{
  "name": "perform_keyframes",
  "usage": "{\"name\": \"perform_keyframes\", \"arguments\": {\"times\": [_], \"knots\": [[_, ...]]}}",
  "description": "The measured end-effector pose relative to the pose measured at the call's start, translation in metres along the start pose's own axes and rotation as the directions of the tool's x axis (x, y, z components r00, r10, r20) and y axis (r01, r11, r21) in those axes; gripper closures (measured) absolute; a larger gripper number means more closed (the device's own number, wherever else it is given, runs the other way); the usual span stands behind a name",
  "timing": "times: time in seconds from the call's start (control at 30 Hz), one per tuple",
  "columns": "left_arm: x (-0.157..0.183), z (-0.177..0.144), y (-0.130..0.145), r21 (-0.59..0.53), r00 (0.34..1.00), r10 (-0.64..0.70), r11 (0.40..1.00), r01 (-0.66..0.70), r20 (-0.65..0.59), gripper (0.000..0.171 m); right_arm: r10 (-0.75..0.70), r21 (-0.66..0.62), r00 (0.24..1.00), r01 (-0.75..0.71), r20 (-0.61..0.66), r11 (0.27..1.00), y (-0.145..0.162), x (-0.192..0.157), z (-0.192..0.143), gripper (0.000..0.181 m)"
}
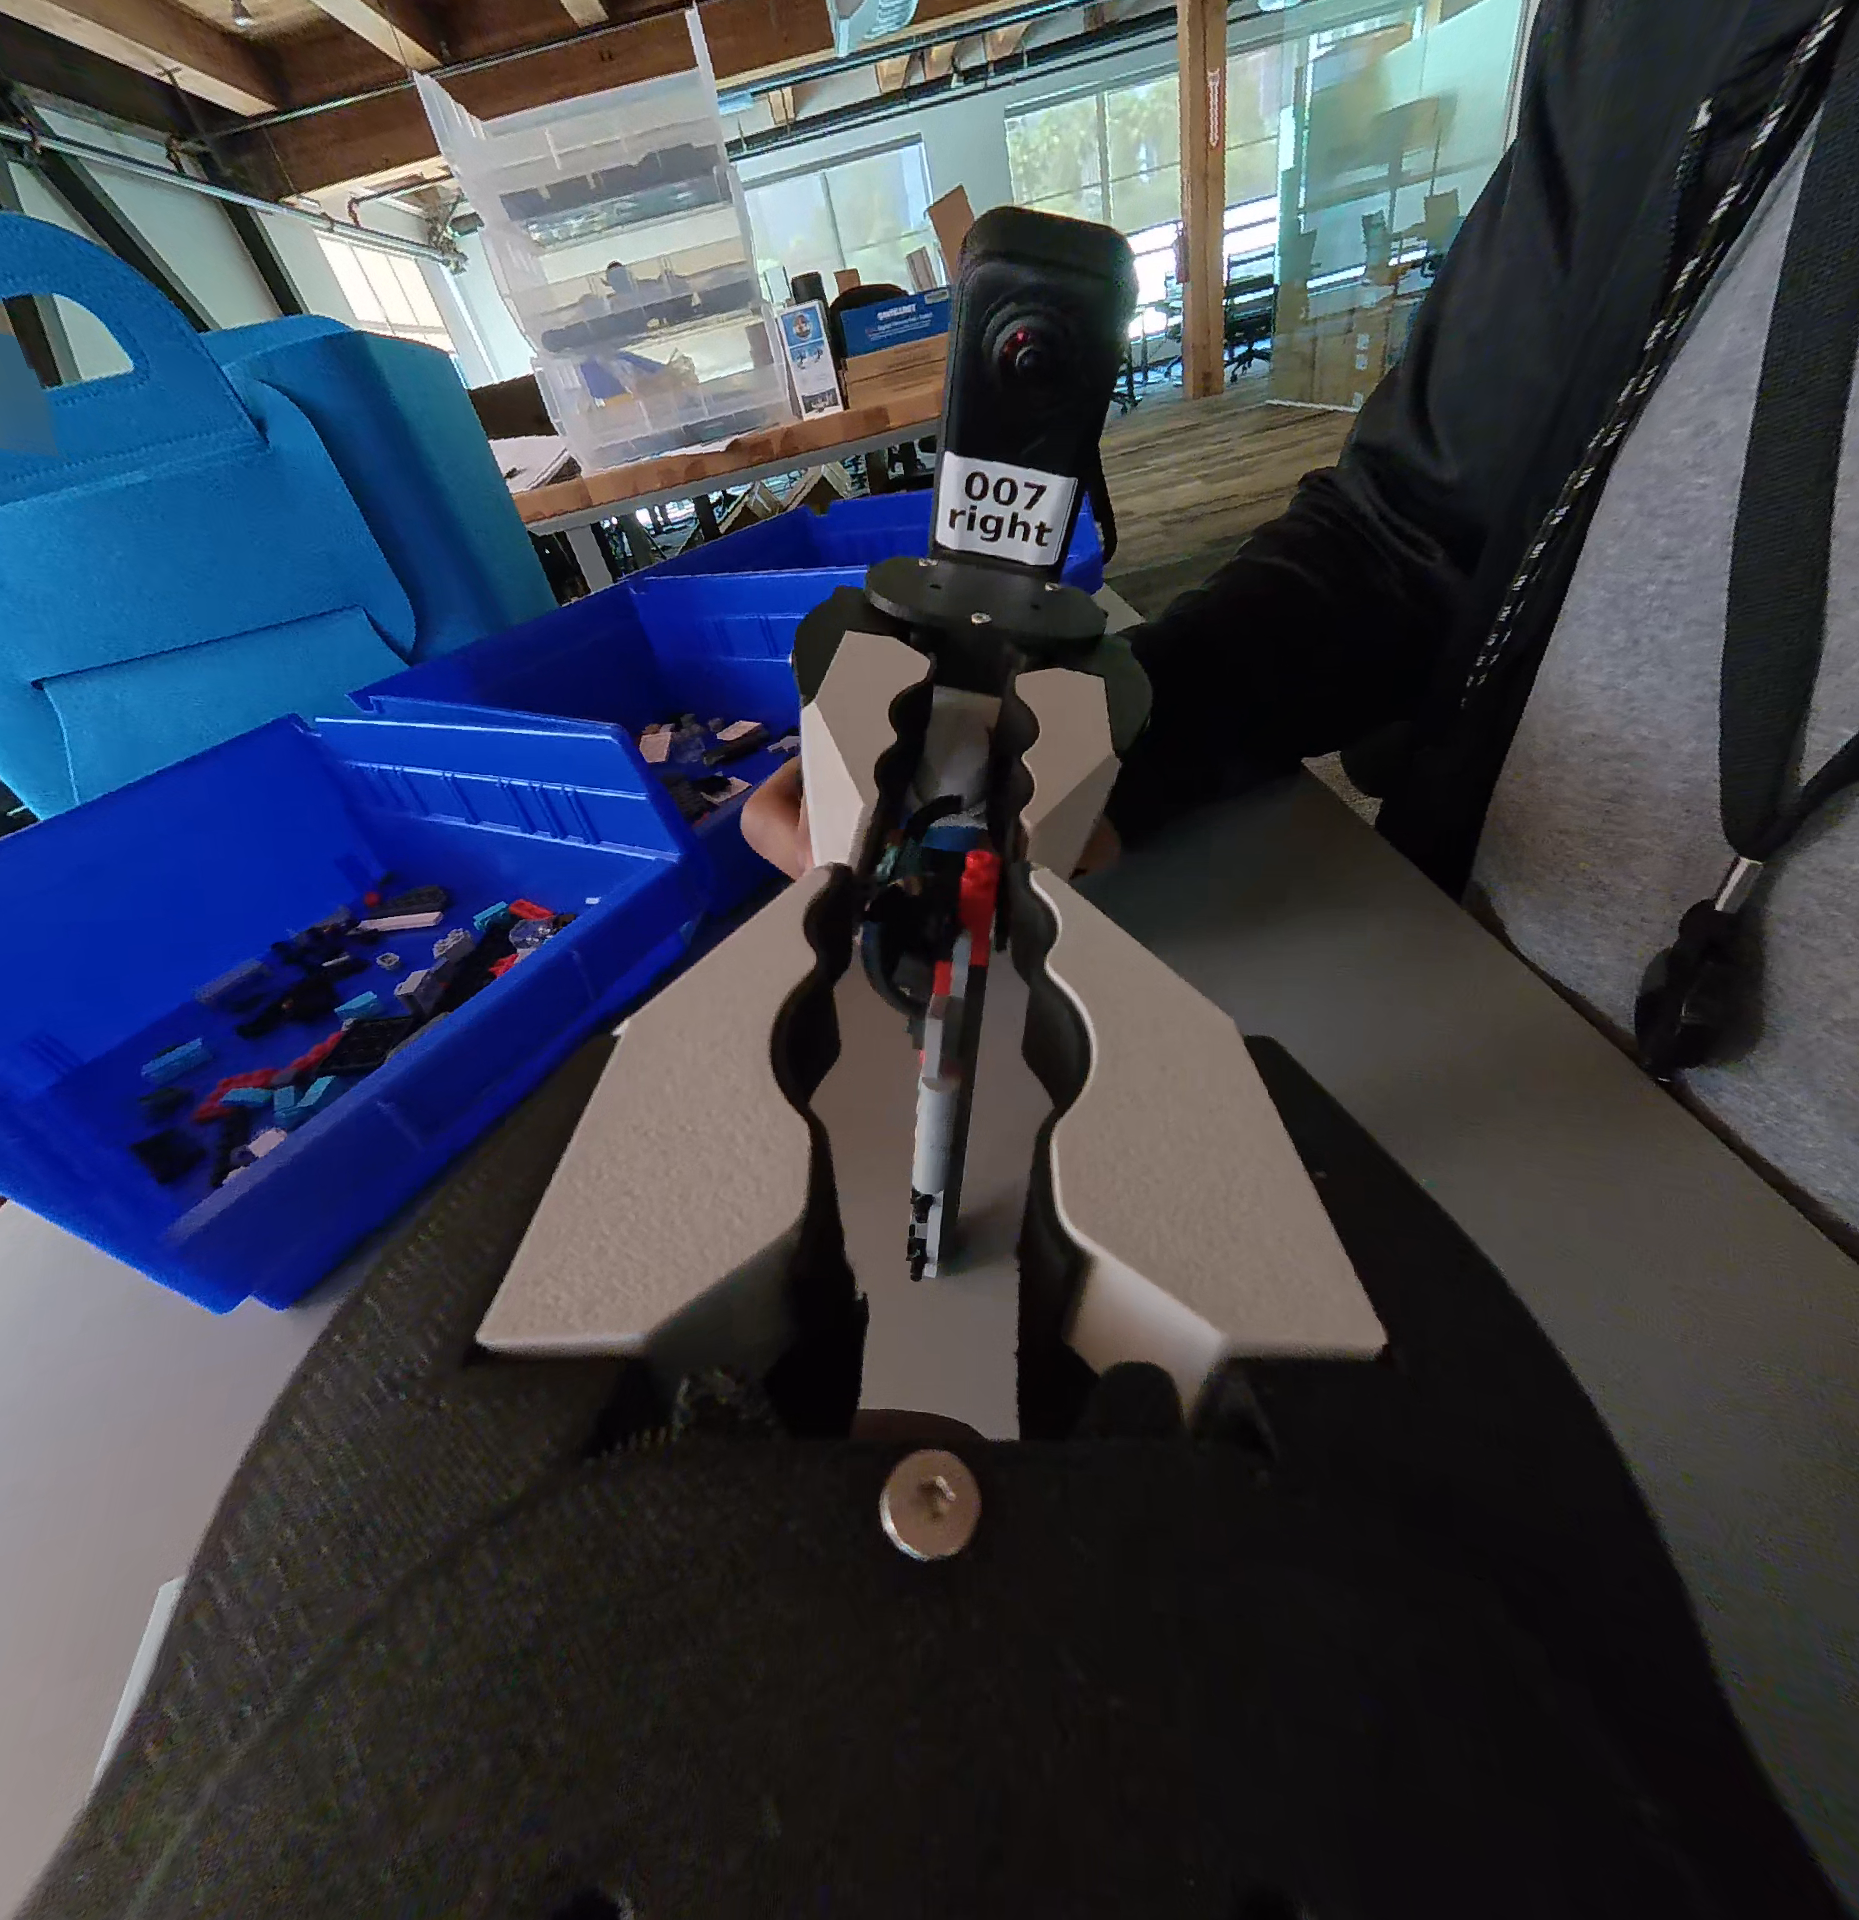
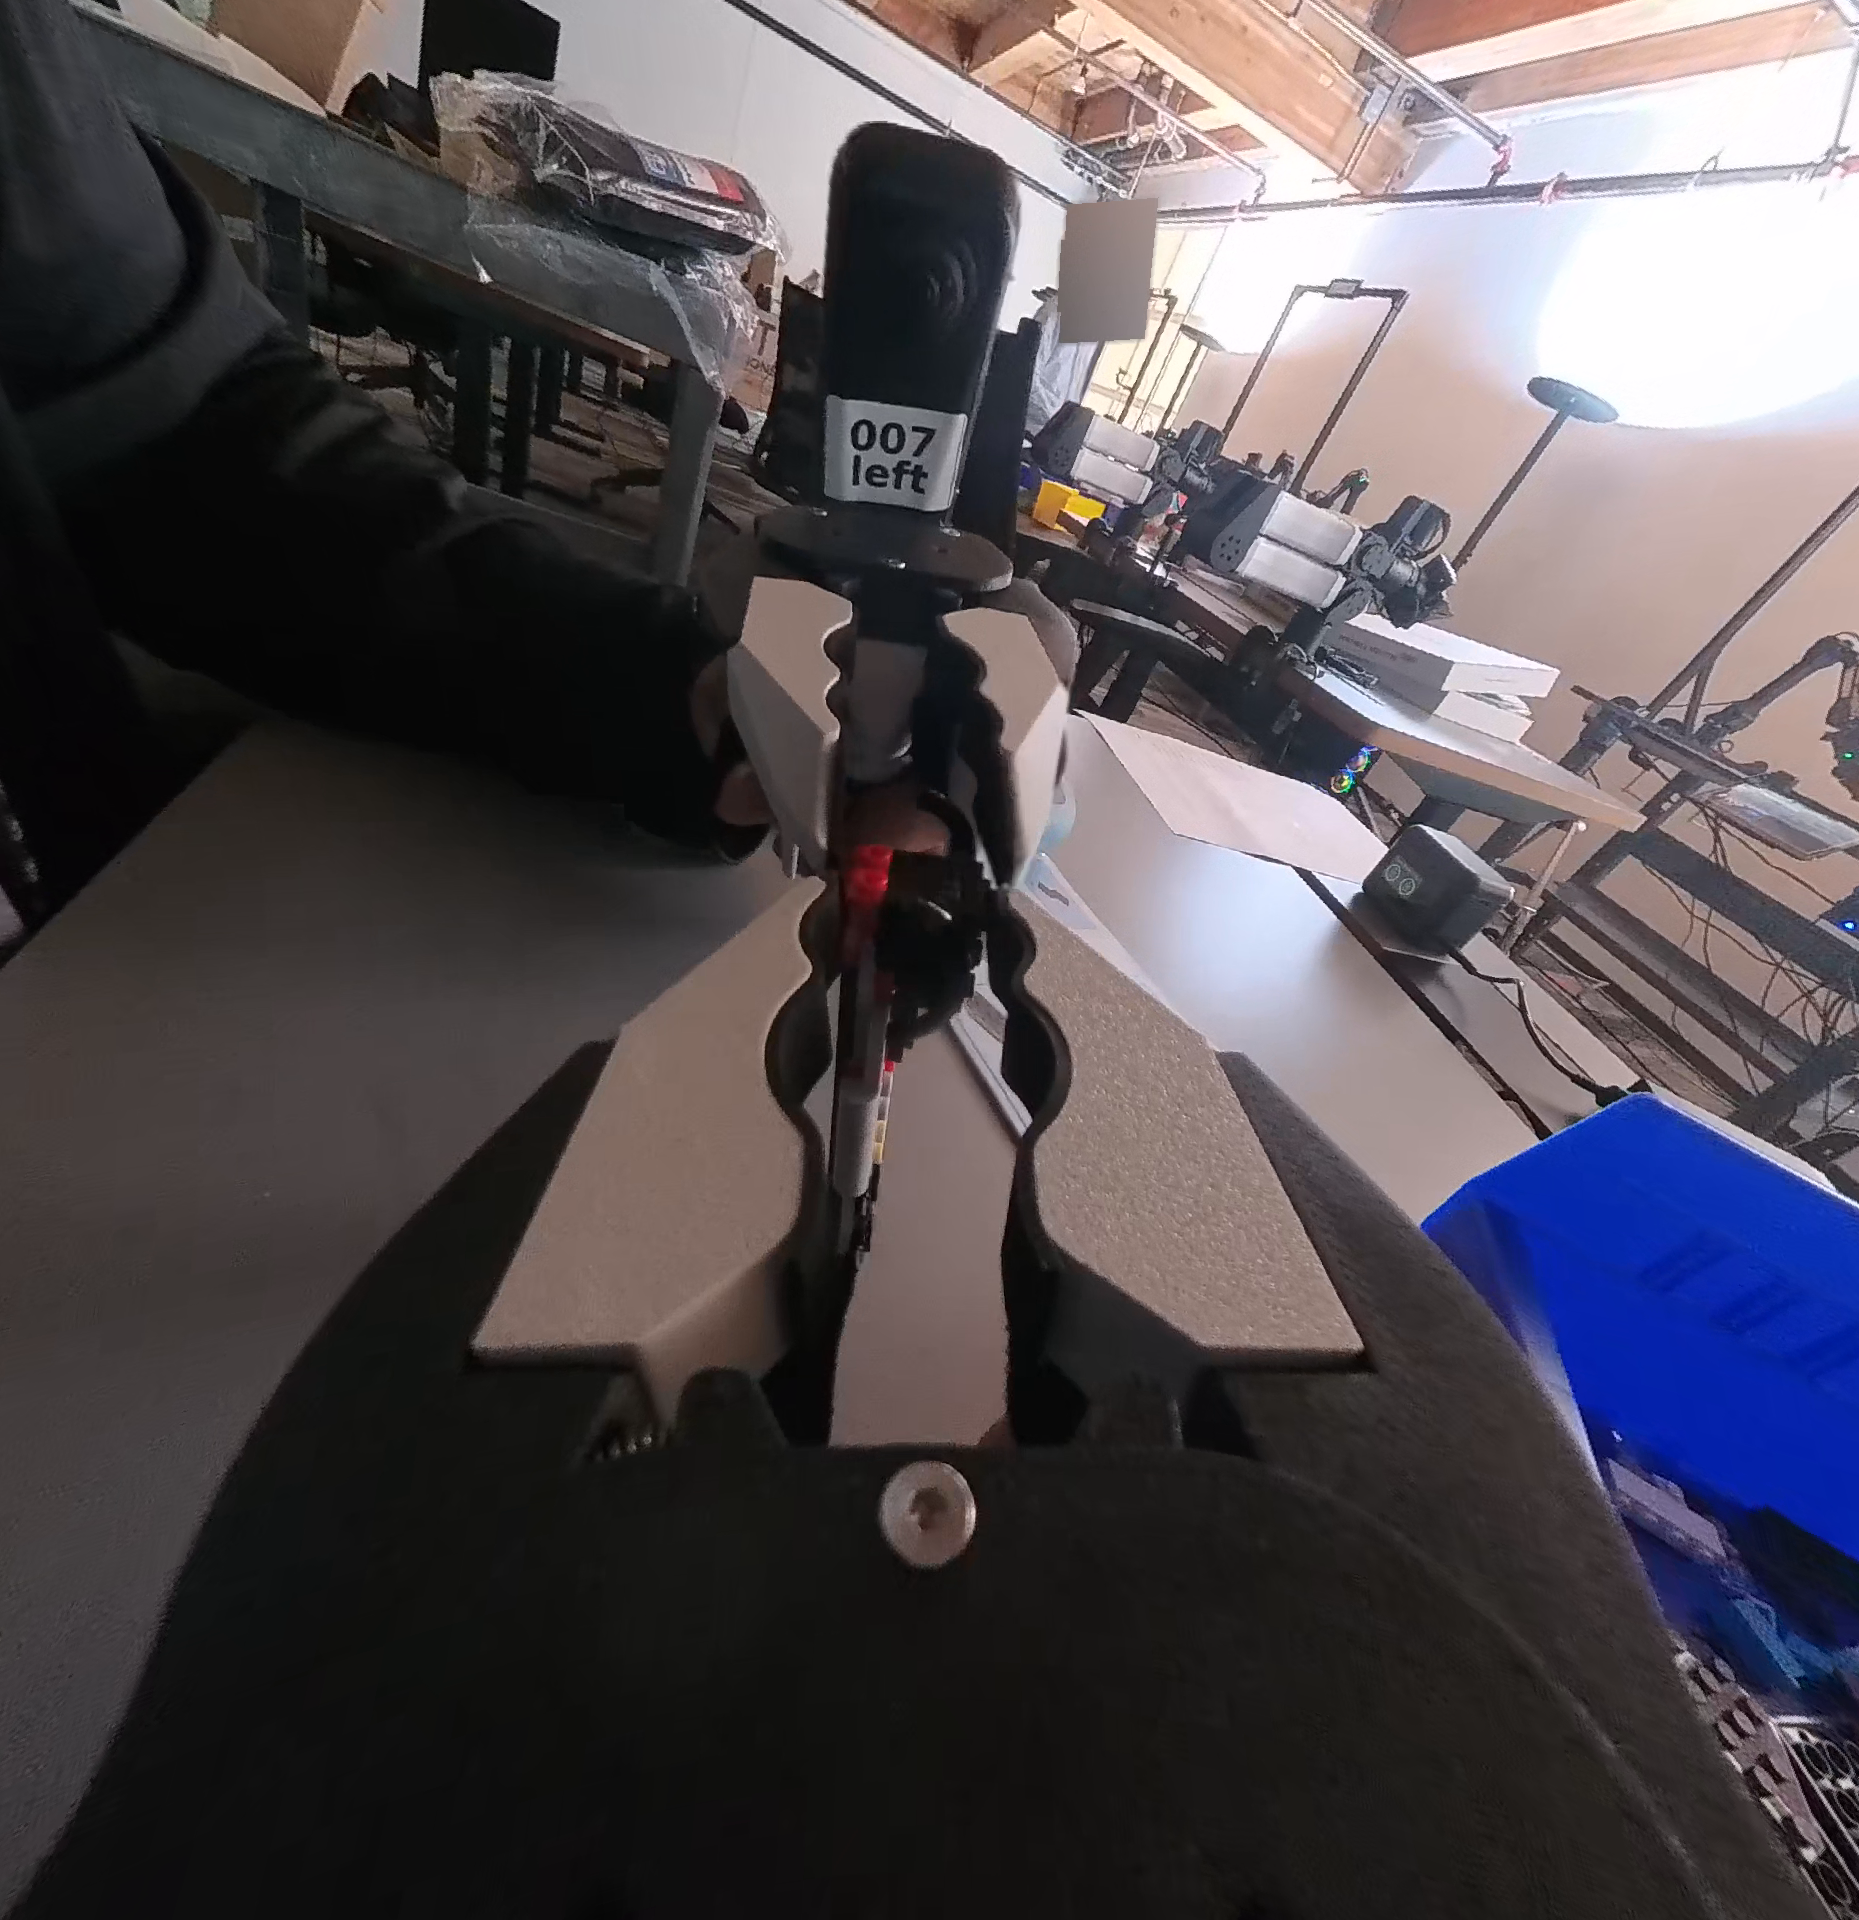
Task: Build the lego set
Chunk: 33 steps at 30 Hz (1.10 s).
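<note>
The left gripper (image 1: 930,904), with grey wedge-shaped fingers (image 1: 676,1164) lined by wavy black pads, points straight at the right gripper (image 1: 956,790), and the two meet tip to tip above the grey tabletop (image 1: 1527,1195). Between them stands the partly built lego model (image 1: 951,1049), a thin upright assembly of black, grey, white and red bricks seen edge-on, with a red studded piece at its far end and a dark rounded part on its left side. In the left wrist view the model runs along the gap between the left gripper's pads; there is open space on both sides of it along most of its length, and whether the tips pinch its far end I cannot tell. In the right wrist view the right gripper (image 2: 909,914) likewise has the lego model (image 2: 868,1091) lying in its gap, close against the left-hand pad, with a clear gap to the right-hand pad; whether its tips are clamped on it cannot be made out either.

To the left in the left wrist view, a row of blue plastic bins (image 1: 468,790) sits on the table, the nearest one holding loose lego pieces (image 1: 322,997) in black, grey, light blue and red. A blue felt bag (image 1: 177,499) stands behind the bins. A person's black sleeve (image 1: 1424,520) reaches to the right gripper.
</note>
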<state>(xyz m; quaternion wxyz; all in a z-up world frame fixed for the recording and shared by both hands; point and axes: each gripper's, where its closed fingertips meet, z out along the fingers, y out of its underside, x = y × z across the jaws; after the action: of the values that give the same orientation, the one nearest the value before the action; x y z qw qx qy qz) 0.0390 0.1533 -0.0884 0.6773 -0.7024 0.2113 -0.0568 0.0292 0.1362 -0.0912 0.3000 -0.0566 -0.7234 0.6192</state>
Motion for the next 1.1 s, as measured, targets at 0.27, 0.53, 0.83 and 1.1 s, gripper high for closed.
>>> {"name": "perform_keyframes", "arguments": {"times": [0.27,0.53,0.83,1.1], "knots": [[-0.0037,-0.0002,-0.0001,-0.003,1.0,0.009,1.0,-0.009,0.025,0.147,-0.007,0.001,0.999,0.007,-0.039,1.0,0.0004,0.0048,0.0,0.15],[-0.0056,0.0007,-0.0004,-0.003,0.999,0.01,1.0,-0.01,0.045,0.148,0.066,-0.003,0.997,-0.066,-0.029,0.998,0.0061,0.0062,-0.002,0.146],[-0.0044,-0.0013,-0.0026,0.03,0.998,-0.058,0.998,0.058,0.021,0.14,0.043,0.03,0.999,-0.042,-0.018,0.999,0.0052,0.0022,-0.0033,0.153],[-0.0005,0.0033,0.0023,0.006,0.998,-0.059,0.998,0.059,-0.007,0.145,0.056,0.056,0.998,-0.056,-0.003,0.997,0.0031,0.0013,-0.0035,0.153]]}}
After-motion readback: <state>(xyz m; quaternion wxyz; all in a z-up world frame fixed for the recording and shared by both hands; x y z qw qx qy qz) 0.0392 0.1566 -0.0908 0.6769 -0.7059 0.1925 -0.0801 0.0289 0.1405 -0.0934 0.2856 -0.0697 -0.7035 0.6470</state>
